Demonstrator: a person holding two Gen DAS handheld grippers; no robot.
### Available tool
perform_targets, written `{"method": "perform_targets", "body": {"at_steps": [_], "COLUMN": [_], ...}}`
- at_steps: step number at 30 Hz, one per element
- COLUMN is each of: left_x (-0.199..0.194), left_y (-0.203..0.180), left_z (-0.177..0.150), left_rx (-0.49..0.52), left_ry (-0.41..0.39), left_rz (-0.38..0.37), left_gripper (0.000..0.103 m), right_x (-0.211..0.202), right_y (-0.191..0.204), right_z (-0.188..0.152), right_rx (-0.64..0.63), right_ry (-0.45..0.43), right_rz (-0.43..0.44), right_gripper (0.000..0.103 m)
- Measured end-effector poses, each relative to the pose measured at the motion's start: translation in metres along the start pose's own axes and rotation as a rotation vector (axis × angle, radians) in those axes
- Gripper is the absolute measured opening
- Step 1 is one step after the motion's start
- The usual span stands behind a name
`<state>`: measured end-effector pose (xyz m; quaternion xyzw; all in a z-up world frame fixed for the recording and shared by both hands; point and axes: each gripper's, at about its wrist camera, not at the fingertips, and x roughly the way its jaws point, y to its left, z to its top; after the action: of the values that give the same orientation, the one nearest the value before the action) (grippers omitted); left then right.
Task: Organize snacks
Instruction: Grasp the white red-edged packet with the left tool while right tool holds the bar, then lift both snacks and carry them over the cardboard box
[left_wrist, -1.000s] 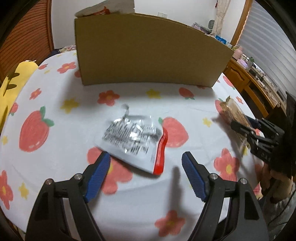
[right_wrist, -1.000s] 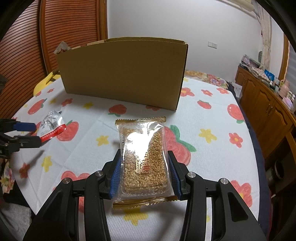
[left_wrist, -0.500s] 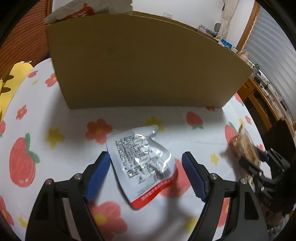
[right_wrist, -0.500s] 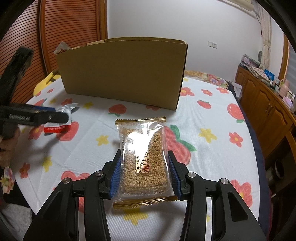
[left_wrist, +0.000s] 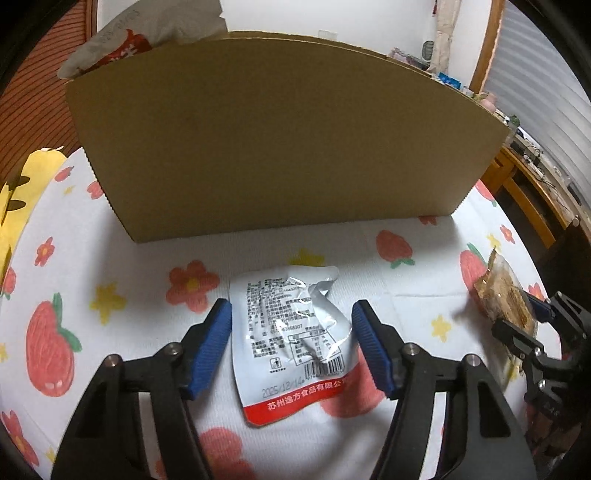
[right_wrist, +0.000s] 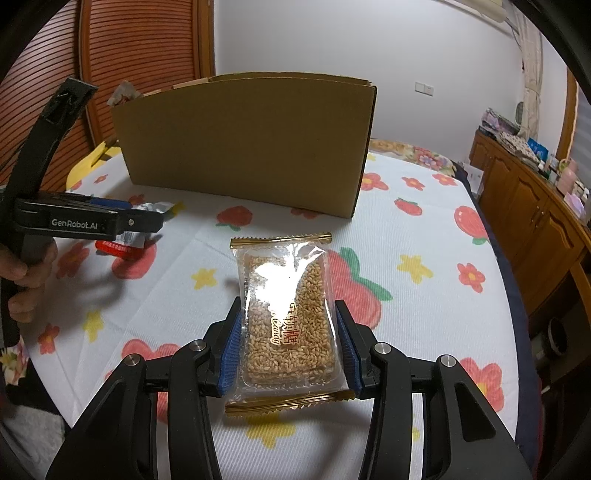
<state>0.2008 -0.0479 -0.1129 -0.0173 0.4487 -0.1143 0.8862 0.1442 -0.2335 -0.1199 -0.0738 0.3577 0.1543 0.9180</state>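
Observation:
My left gripper (left_wrist: 291, 325) is open, its blue pads on either side of a silver snack packet (left_wrist: 291, 332) with a red bottom edge lying on the tablecloth. My right gripper (right_wrist: 290, 343) is shut on a clear sesame candy bar pack (right_wrist: 288, 314) with gold ends, held just above the table. A large cardboard box (left_wrist: 280, 140) stands behind both. The box also shows in the right wrist view (right_wrist: 243, 136), as do the left gripper (right_wrist: 147, 221) and the silver packet (right_wrist: 125, 242). The right gripper with its candy pack (left_wrist: 506, 299) shows at the right of the left wrist view.
The table (right_wrist: 424, 229) has a white cloth printed with strawberries and flowers. A snack bag (left_wrist: 122, 44) sticks out of the box's left end. A wooden sideboard (right_wrist: 535, 206) stands to the right; a yellow cushion (left_wrist: 22, 188) lies at the left.
My left gripper has moved forward over the silver packet, which now lies between its open pads, closer to the box. My right gripper has held still with the candy pack.

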Motion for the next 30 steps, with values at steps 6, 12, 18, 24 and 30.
{"method": "perform_targets", "body": {"at_steps": [6, 12, 18, 24, 30], "left_x": [-0.01, -0.024, -0.04, -0.057, -0.076], "left_y": [0.0, 0.004, 0.004, 0.002, 0.005], "left_z": [-0.014, -0.02, -0.021, -0.019, -0.009], "left_rx": [0.032, 0.037, 0.042, 0.056, 0.063], "left_ry": [-0.008, -0.034, -0.073, -0.124, -0.169], "left_rz": [-0.015, -0.029, -0.034, -0.034, -0.038], "left_gripper": [0.067, 0.066, 0.066, 0.067, 0.067], "right_x": [0.002, 0.003, 0.004, 0.002, -0.005], "right_y": [0.002, 0.005, 0.006, 0.007, 0.004], "right_z": [-0.001, 0.0, 0.001, 0.001, 0.003], "right_rx": [-0.011, -0.021, -0.025, -0.02, -0.007], "right_ry": [0.009, 0.017, 0.027, 0.011, -0.016], "right_rz": [0.0, -0.01, -0.011, -0.027, -0.028], "right_gripper": [0.046, 0.046, 0.046, 0.046, 0.046]}}
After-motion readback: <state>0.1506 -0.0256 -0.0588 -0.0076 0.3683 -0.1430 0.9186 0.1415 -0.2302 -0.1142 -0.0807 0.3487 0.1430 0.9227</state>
